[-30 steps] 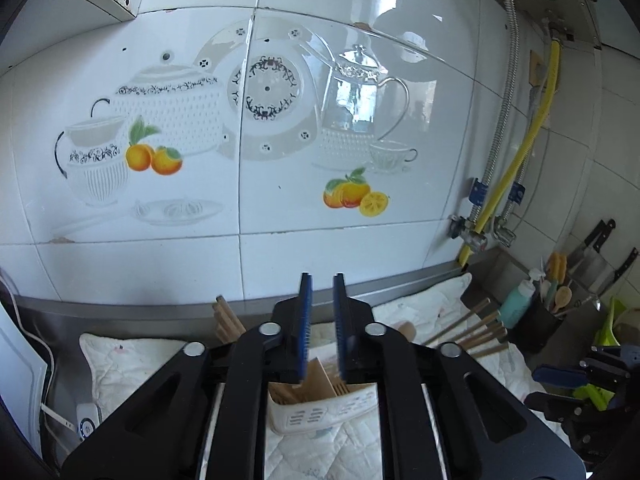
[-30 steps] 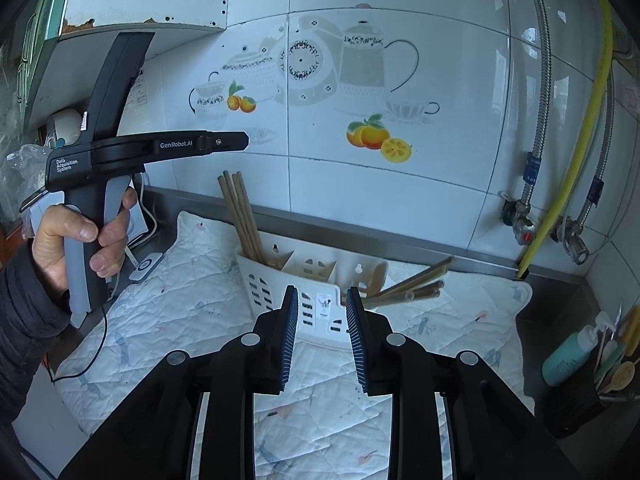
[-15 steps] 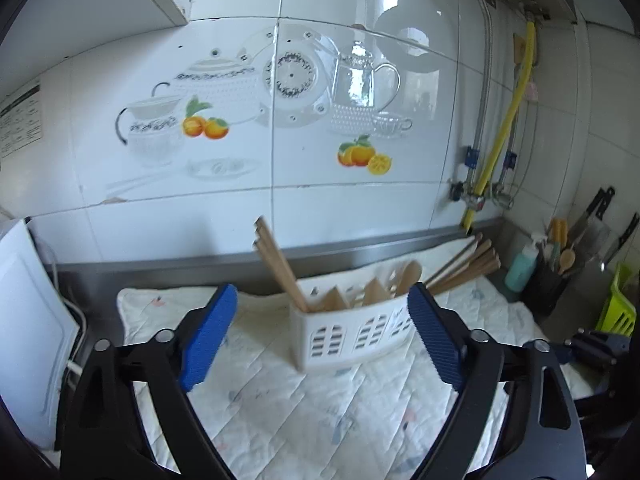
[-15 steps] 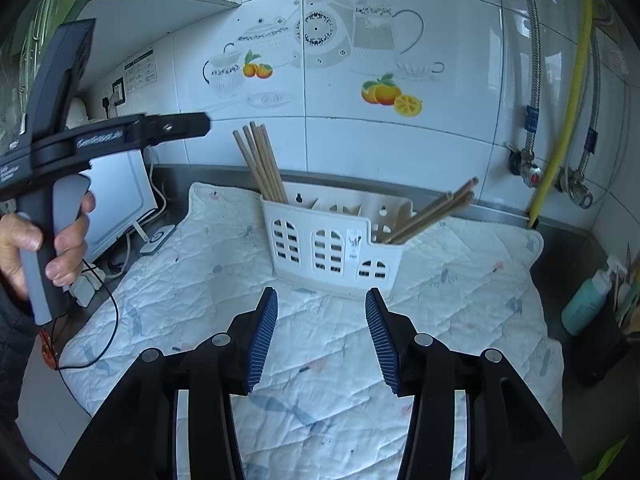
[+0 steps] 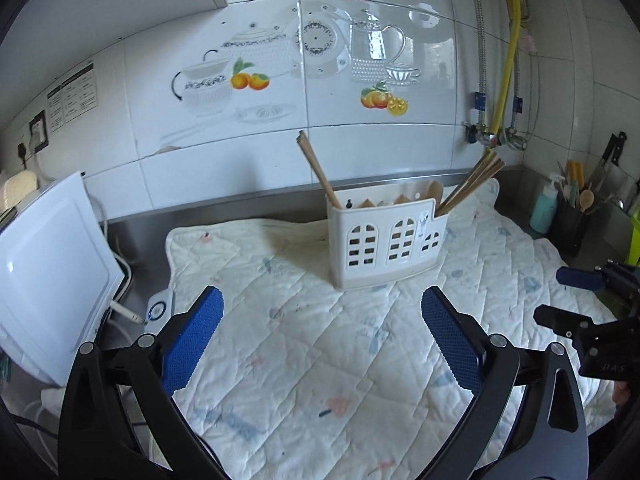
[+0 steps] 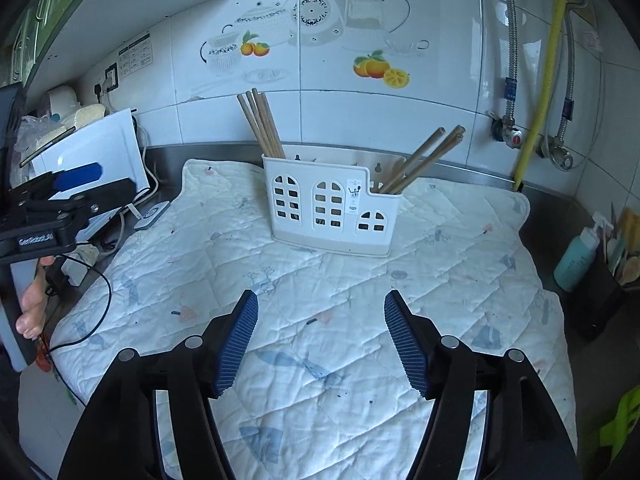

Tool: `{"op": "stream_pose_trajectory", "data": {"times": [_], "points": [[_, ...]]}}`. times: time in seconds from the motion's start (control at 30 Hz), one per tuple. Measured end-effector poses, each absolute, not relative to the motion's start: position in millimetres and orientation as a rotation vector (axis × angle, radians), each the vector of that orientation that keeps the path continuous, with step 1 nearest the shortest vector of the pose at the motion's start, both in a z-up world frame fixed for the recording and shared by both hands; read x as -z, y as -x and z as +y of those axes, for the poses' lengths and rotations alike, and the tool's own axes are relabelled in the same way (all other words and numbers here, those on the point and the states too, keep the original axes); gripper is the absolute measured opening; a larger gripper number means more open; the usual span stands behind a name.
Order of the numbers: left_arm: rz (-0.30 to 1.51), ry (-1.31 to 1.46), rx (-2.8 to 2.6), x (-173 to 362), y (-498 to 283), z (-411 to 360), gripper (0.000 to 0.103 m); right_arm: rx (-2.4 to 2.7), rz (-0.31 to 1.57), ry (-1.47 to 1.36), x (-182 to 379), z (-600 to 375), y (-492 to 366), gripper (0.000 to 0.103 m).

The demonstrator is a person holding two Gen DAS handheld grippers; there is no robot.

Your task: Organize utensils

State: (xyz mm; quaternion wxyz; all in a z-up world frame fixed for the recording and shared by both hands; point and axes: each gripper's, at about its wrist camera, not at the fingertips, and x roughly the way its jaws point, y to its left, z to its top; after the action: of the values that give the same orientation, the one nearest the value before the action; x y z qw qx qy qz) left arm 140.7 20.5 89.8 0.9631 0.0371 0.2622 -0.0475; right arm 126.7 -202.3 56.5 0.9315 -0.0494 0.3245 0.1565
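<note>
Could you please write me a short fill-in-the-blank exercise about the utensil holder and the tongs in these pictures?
1. The white utensil holder stands on a quilted ____.
2. Two bundles of wooden chopsticks lean out of its two ____.
3. Between the blue pads of the right tongs, whose jaws are opening, there is ____.
4. The left tongs hold ____.

Missing words: mat; ends; nothing; nothing

Standing on the quilted mat [image 6: 320,320], toward its far edge and before the tiled wall [image 6: 440,100]: a utensil caddy [image 6: 332,210], with one chopstick bundle [image 6: 262,124] in its left compartment and another bundle [image 6: 424,160] leaning rightward out of its right compartment. Leaning off the mat's left edge: a board [image 6: 100,148]. At far right, beside the mat: a bottle [image 6: 578,258], just left of a dark holder of utensils [image 6: 600,292].
</note>
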Motion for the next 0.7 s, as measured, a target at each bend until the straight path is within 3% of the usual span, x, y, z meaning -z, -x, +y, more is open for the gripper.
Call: {"op": "stream_pose_trajectory", "data": {"times": [0.63, 0.7], "points": [[0.547, 0.000, 0.029, -65.3, -94.9, 35.8, 0.098, -0.252, 0.688, 0.080, -25.8, -206.7, -102.9, 0.072], [0.540, 0.004, 0.025, -64.6, -92.3, 35.0, 0.098, -0.249, 0.690, 0.082, -24.1, -206.8, -102.0, 0.077]]}}
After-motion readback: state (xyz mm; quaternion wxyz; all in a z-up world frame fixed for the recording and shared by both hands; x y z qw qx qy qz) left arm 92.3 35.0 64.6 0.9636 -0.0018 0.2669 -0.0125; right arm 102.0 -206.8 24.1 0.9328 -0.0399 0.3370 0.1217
